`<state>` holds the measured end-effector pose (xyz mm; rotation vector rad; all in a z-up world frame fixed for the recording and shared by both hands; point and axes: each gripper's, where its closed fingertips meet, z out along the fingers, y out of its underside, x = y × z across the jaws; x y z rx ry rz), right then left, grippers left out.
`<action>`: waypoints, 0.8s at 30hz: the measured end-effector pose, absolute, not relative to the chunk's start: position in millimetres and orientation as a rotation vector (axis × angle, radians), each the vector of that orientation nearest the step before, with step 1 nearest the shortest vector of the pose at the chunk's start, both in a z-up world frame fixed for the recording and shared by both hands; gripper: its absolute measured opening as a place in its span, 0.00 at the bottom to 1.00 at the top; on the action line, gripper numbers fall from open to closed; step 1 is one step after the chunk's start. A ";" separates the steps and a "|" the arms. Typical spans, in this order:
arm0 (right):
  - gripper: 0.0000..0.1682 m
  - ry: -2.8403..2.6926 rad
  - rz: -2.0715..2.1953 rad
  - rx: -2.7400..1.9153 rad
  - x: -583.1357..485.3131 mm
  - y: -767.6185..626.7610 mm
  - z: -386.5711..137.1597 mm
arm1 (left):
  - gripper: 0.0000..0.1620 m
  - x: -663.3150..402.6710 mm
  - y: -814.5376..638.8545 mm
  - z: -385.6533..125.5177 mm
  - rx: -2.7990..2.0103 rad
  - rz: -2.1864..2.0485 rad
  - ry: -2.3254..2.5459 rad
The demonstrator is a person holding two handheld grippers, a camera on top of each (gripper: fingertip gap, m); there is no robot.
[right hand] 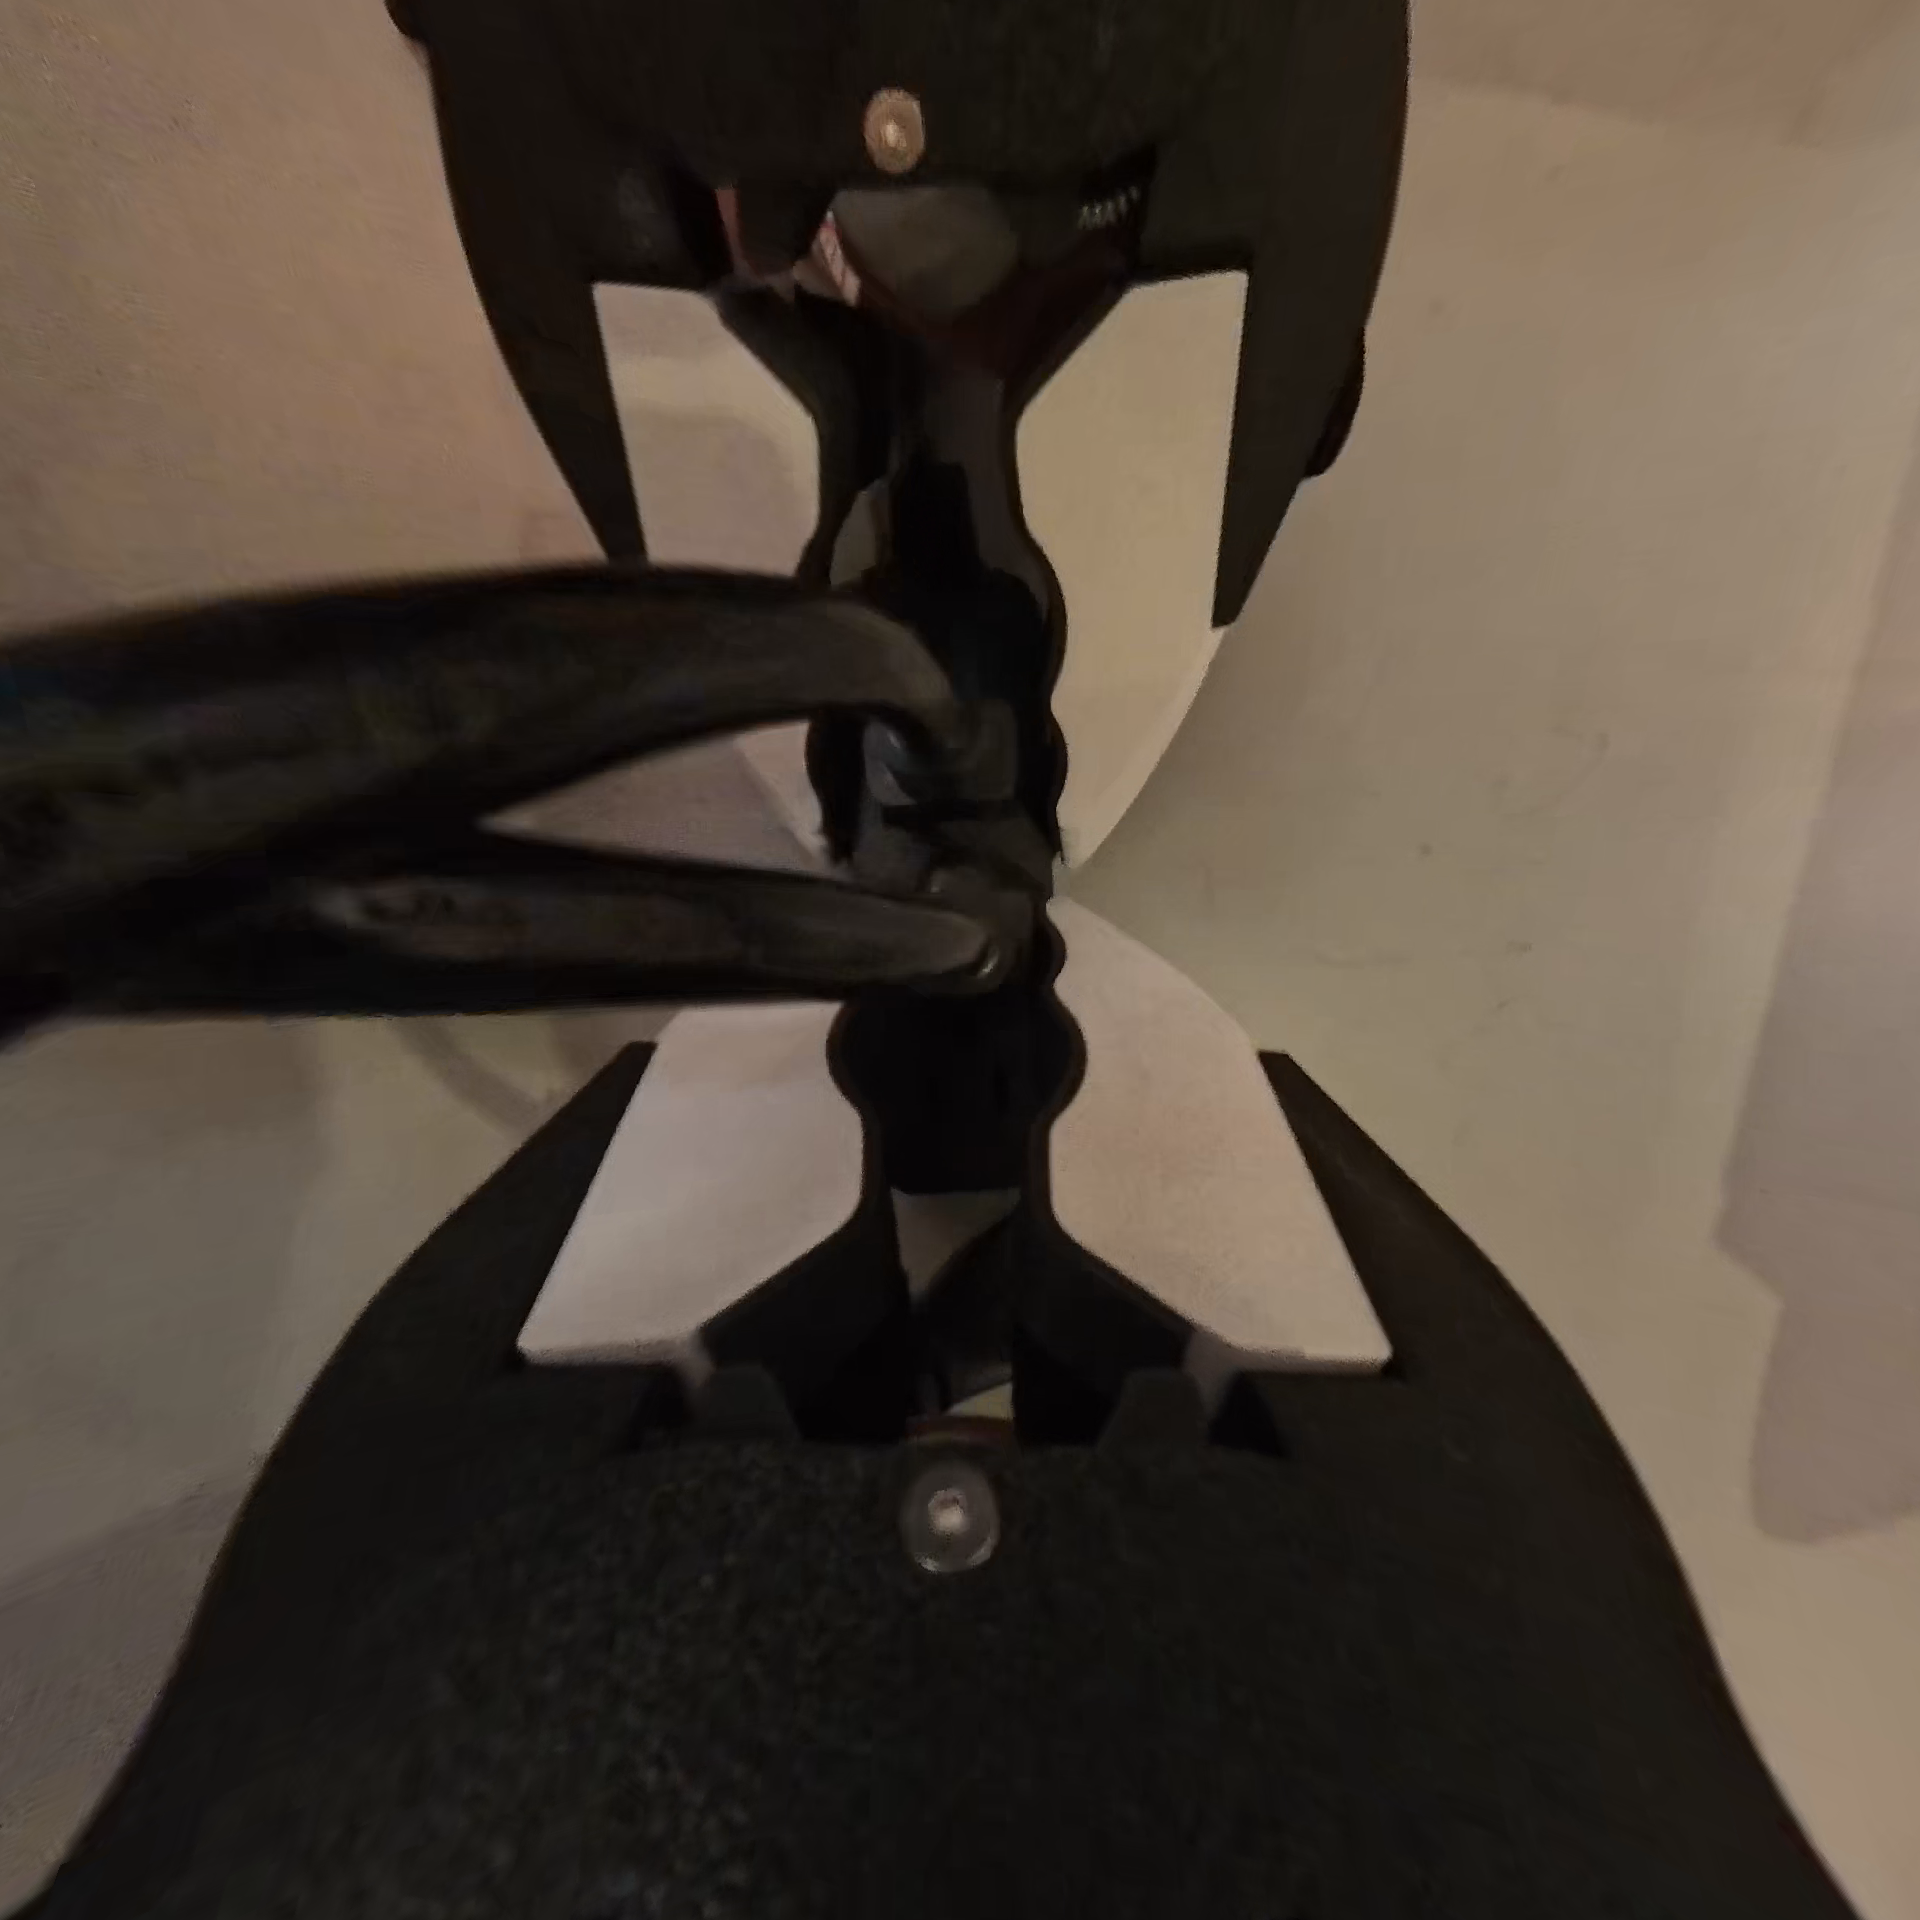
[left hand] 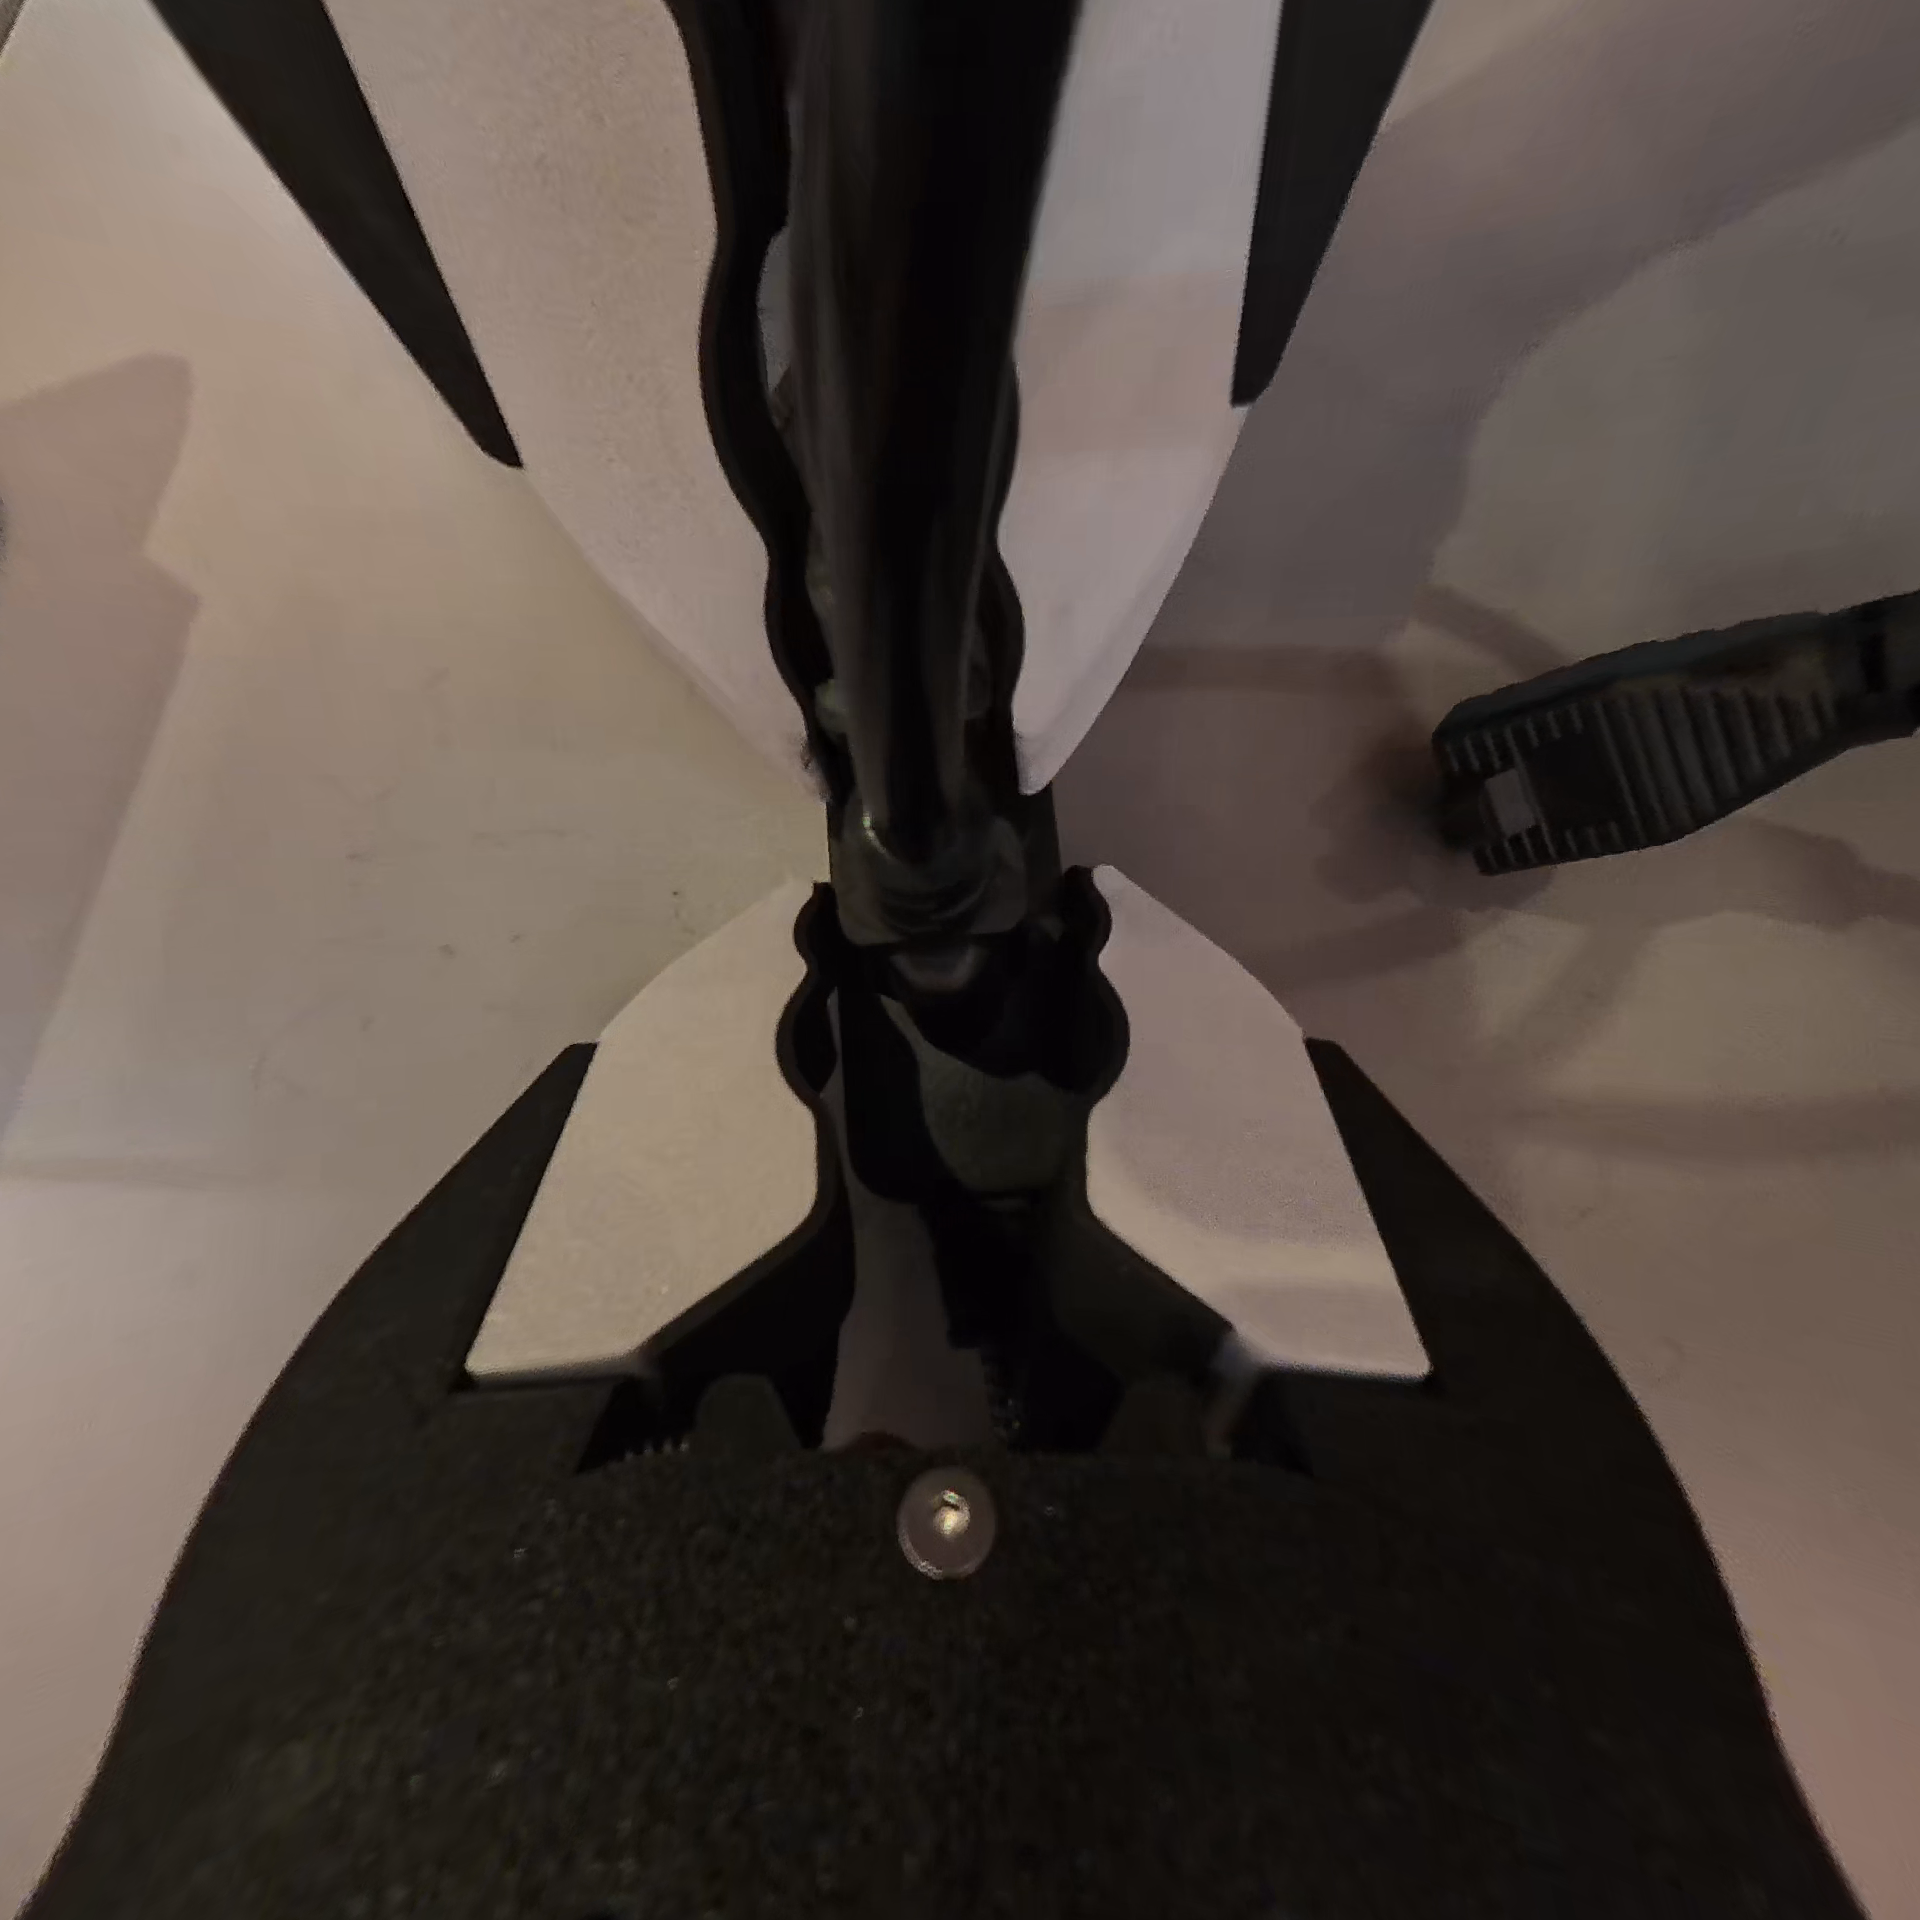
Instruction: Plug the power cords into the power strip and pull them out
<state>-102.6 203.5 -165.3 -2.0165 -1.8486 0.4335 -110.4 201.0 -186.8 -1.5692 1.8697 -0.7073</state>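
**Handling properties.** The power cord [right hand: 416,675] was a thick black rubber-sheathed cable, folded into at least two loops. Judged from that, it was light, flexible yet springy, and likely to straighten when released. The sheath looked smooth and slightly glossy, so a grip on the bare cable could slide under a hard pull. The cable was not fragile. A ribbed black plug [left hand: 1662,727] lay on the pale tabletop [left hand: 364,727] at the right, well apart from both tools. Its moulded ribs offered the firmest purchase, and that stiff body was the proper place to take hold for insertion or withdrawal, not the cable behind it.

**Location.** The cord hung between the two tools, above the tabletop, with its loops trailing to the left in the right wrist view. The power strip was not visible in either view.

**Tool pose.**
- The left hand-held gripper [left hand: 951,904] was closed, with the cord pinched between the scalloped pads near the fingertips.
- The right hand-held gripper [right hand: 956,987] was likewise clamped on the cord at the bend of the loops.
- The two tools faced each other tip to tip, almost touching, both gripping the same bunched section.

**Caution.** With both grips that close, no slack was available; one tool had to release before the plug could be reached
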 end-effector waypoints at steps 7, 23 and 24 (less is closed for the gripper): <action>0.14 -1.786 0.490 -2.041 -98.4 201.9 -162.4 | 0.27 -110.8 199.7 -185.4 -1.557 -0.741 1.835; 0.14 -1.817 0.479 -2.079 -98.6 204.2 -163.6 | 0.28 -112.6 202.0 -187.4 -1.550 -0.690 1.842; 0.14 -1.815 0.483 -2.073 -99.0 203.4 -164.0 | 0.28 -112.8 201.7 -187.7 -1.547 -0.688 1.848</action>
